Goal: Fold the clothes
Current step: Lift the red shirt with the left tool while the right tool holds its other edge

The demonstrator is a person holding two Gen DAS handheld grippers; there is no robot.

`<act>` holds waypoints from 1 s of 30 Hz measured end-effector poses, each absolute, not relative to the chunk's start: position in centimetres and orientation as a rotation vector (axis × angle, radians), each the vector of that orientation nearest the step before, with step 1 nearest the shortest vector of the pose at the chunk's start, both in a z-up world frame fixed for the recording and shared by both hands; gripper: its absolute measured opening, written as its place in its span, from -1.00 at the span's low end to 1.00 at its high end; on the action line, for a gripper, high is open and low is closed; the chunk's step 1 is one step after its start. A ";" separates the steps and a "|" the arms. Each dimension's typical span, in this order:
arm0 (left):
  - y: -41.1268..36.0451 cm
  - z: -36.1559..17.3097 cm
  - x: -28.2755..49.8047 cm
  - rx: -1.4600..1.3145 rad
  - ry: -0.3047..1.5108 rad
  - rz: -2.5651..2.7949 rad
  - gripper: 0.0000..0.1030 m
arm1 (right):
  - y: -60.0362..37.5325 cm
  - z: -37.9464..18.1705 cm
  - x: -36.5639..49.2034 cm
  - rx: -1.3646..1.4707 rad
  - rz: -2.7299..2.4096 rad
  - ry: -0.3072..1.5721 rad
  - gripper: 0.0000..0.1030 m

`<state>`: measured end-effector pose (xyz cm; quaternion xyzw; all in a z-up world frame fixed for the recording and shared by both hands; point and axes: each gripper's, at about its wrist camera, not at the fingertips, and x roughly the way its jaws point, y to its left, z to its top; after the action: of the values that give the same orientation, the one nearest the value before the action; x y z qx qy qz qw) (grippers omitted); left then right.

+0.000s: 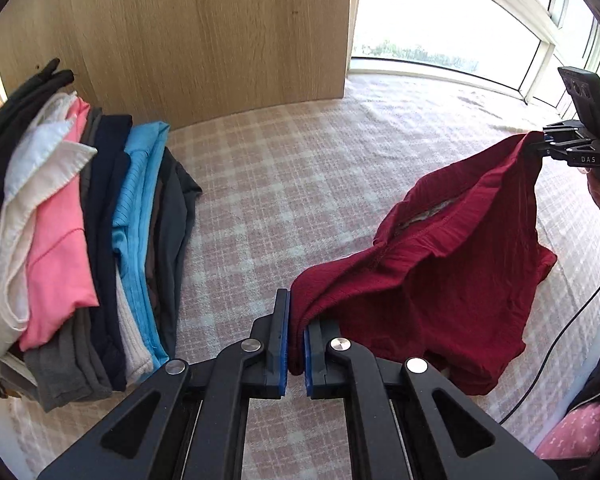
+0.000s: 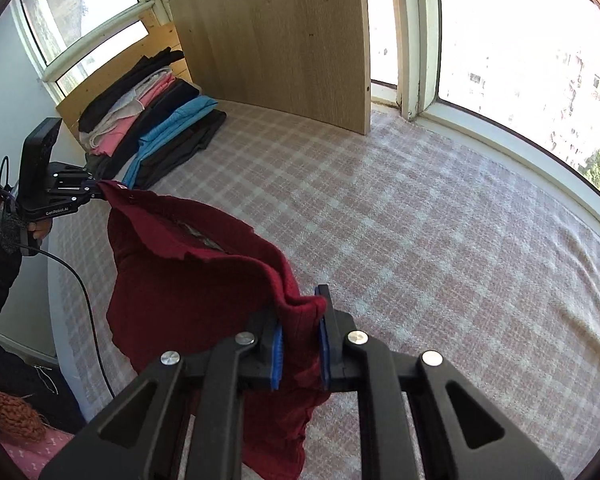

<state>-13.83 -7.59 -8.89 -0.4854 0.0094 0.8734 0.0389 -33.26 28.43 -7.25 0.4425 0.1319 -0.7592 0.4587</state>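
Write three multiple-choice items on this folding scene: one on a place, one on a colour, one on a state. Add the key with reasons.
1. Where is the stack of folded clothes?
A. Beside the wooden panel
B. On the window sill
C. On the floor

2. What colour is the held garment?
A. Blue
B. Dark red
C. Pink

3. How is the garment held?
A. Lying flat, untouched
B. By one set of tongs
C. By both left tongs and right tongs

Key: 1 A, it rests on the checked cover next to the panel; 2 B, maroon fabric; 3 C, each set pinches an edge.
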 end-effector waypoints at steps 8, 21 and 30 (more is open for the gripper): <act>-4.9 6.4 -6.0 -1.035 0.236 2.886 -0.91 | 35.1 7.9 -25.2 0.781 -2.049 0.160 -0.74; -3.5 8.1 -3.6 -1.073 0.257 2.807 -0.90 | 38.6 6.8 -20.2 0.867 -2.091 0.013 -0.74; -4.0 -12.9 -23.2 -1.677 0.174 2.625 -0.70 | 31.4 -14.6 -36.7 1.389 -2.145 0.166 -0.70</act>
<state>-23.16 -4.04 -12.90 -0.5376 0.0559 0.8413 0.0110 -36.73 31.37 -14.56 0.5198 0.0620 -0.8025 0.2861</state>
